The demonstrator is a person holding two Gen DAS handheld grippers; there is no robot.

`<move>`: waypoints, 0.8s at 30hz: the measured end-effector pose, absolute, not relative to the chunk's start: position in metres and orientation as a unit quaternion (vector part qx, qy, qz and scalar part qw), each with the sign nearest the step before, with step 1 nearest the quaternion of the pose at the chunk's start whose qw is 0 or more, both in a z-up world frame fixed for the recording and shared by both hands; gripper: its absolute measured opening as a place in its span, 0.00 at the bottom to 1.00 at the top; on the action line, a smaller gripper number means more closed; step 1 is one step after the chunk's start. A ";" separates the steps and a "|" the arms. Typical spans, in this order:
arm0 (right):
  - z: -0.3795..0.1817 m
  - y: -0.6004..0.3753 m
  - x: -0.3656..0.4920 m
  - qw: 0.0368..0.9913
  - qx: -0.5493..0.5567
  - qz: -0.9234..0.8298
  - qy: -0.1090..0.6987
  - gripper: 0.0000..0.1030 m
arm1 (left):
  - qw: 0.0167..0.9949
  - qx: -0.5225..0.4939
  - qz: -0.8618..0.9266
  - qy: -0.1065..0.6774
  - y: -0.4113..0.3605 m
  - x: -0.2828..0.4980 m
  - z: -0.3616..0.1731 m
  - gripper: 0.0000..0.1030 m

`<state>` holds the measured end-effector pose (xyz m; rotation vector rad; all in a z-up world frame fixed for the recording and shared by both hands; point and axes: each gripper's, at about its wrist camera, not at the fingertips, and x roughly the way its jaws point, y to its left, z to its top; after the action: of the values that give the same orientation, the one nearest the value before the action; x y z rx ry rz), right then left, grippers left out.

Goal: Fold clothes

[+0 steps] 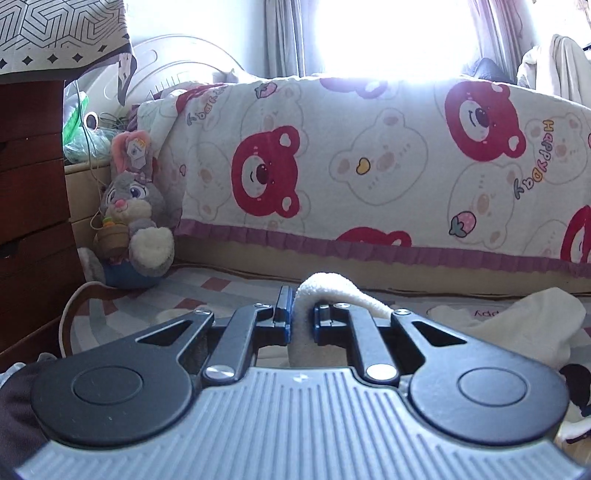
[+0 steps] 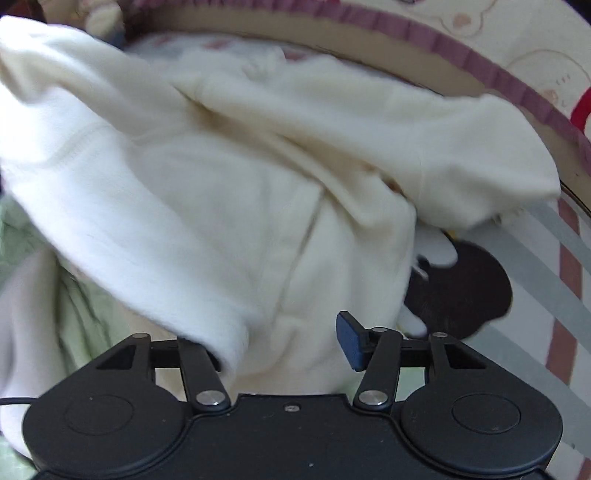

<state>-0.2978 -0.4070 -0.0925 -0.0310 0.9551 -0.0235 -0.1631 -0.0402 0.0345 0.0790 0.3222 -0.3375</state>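
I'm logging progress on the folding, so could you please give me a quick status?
Left hand-held gripper shut on cream garment. Right hand-held gripper open, fabric draped over one finger. Garment bunched, not yet folded. Plush rabbit off left, clear.

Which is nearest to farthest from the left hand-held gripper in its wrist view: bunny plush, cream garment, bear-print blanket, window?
1. Cream garment: clamped in the left hand-held gripper.
2. Bunny plush: left, on the bed.
3. Bear-print blanket: draped ahead.
4. Window: behind the blanket.

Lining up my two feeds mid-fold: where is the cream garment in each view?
Left wrist: cream garment, lower centre, a fold pinched in the left tool.
Right wrist: it fills most of the frame, draped over the open right tool.
Shared landmark: the blanket's purple ruffled hem.
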 end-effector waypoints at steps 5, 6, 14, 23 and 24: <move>-0.103 -0.415 -0.294 0.882 0.036 0.015 0.470 0.05 | 0.972 0.025 -0.163 0.167 -0.029 -0.155 0.026 0.10; -0.105 -0.417 -0.294 0.881 0.046 0.021 0.471 0.05 | 0.972 0.025 -0.164 0.168 -0.027 -0.154 0.026 0.10; 0.015 -0.419 -0.346 0.939 -0.002 0.063 0.337 0.04 | 0.973 0.002 -0.153 0.175 0.003 -0.166 0.070 0.10; 0.053 -0.402 -0.391 0.918 0.120 0.196 0.323 0.04 | 0.965 -0.048 -0.072 0.248 0.068 -0.212 0.079 0.10; 0.036 -0.392 -0.392 0.900 0.142 0.218 0.349 0.05 | 0.956 -0.056 -0.058 0.281 0.078 -0.210 0.063 0.11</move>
<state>-0.3916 -0.3924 0.0359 0.2935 0.7229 0.4511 -0.2098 0.0780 0.0632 -0.1137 0.5704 -0.1182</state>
